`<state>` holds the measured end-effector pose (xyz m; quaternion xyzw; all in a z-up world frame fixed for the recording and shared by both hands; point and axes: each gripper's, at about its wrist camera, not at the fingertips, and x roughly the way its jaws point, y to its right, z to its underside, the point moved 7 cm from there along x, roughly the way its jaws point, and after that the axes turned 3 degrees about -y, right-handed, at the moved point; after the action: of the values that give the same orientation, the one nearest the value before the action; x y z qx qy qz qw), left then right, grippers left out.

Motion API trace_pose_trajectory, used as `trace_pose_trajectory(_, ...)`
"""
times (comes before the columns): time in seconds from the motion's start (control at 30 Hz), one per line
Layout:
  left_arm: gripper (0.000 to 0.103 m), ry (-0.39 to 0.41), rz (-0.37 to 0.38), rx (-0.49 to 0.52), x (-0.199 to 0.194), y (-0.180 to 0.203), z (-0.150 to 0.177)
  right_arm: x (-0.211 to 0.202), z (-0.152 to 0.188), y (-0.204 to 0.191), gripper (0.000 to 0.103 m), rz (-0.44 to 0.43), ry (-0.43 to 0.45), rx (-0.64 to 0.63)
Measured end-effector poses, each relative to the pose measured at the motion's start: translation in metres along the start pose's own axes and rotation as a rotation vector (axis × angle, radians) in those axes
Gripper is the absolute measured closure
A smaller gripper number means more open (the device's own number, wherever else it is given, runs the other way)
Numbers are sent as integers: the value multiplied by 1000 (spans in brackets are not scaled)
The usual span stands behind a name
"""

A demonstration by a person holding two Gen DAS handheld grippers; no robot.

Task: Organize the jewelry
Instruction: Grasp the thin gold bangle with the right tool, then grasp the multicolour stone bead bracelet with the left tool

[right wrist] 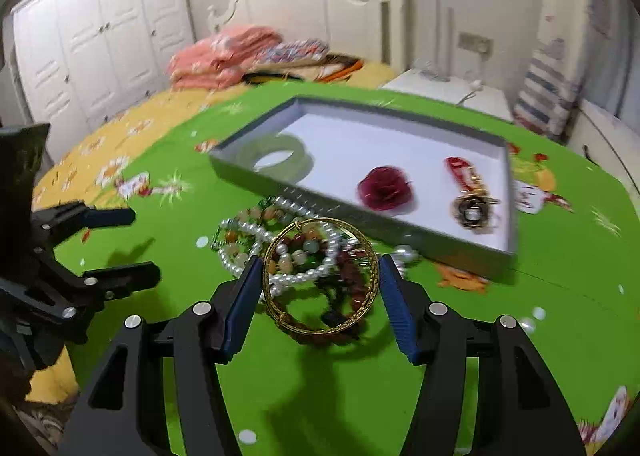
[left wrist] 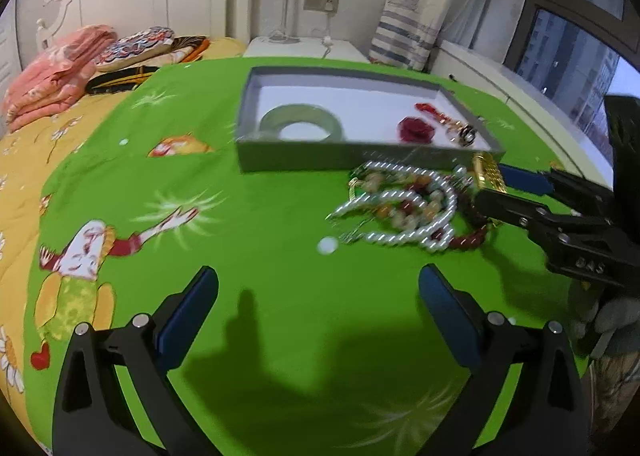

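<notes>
A grey tray (left wrist: 344, 160) (right wrist: 256, 180) with a white floor lies on the green cloth. It holds a pale green jade bangle (left wrist: 302, 121) (right wrist: 280, 158), a dark red flower (left wrist: 417, 129) (right wrist: 384, 188), and a red and gold pendant (right wrist: 464, 176). In front of it is a heap of pearl strands and coloured beads (left wrist: 404, 208) (right wrist: 256, 232). My right gripper (right wrist: 320, 262) (left wrist: 490, 184) is shut on a thin gold bangle (right wrist: 320, 330) (left wrist: 486, 172), held just over the heap. My left gripper (left wrist: 320, 276) (right wrist: 132, 244) stands open over bare cloth, left of the heap.
The green cloth (left wrist: 248, 216) covers a bed with a yellow quilt (left wrist: 24, 160). Folded pink blankets (left wrist: 56, 68) and pillows lie by the white headboard. A white nightstand (left wrist: 304, 46) and a curtain stand behind the tray, and a wardrobe (right wrist: 92, 40) stands at far left.
</notes>
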<state>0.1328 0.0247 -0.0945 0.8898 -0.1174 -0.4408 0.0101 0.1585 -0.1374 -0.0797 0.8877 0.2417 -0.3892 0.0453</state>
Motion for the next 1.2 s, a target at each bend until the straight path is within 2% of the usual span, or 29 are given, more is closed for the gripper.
trace_pose_trajectory(0.13,31,1,23,7,6,14,-14,-21,6,16,48,11,42,48)
trace_pose_trajectory(0.33,62,-26,71,7,23,33,-28,-34,20,25,48,22,42,64)
trace_pose_trajectory(0.6,64,-82,99,-52,41,35,-29,-35,33,28,48,1,41,82)
trace_pose_trajectory(0.7,73,-92,111,-63,45,36,-30,-35,33,26,47,-6,43,82)
trace_pose_trajectory(0.9,74,-126,104,-97,56,37,-32,-37,35,23,47,-14,47,73)
trace_pose_trajectory(0.97,80,-132,102,-104,59,36,-31,-38,36,23,47,-10,49,74)
trace_pose_trajectory(1.0,93,-133,101,-107,59,36,-31,-39,36,24,47,-8,51,74)
trace_pose_trajectory(1.1,93,-111,124,-105,50,39,-33,-42,36,26,47,3,58,78)
trace_pose_trajectory(1.2,93,-62,110,-41,34,49,-40,-44,36,27,47,14,61,82)
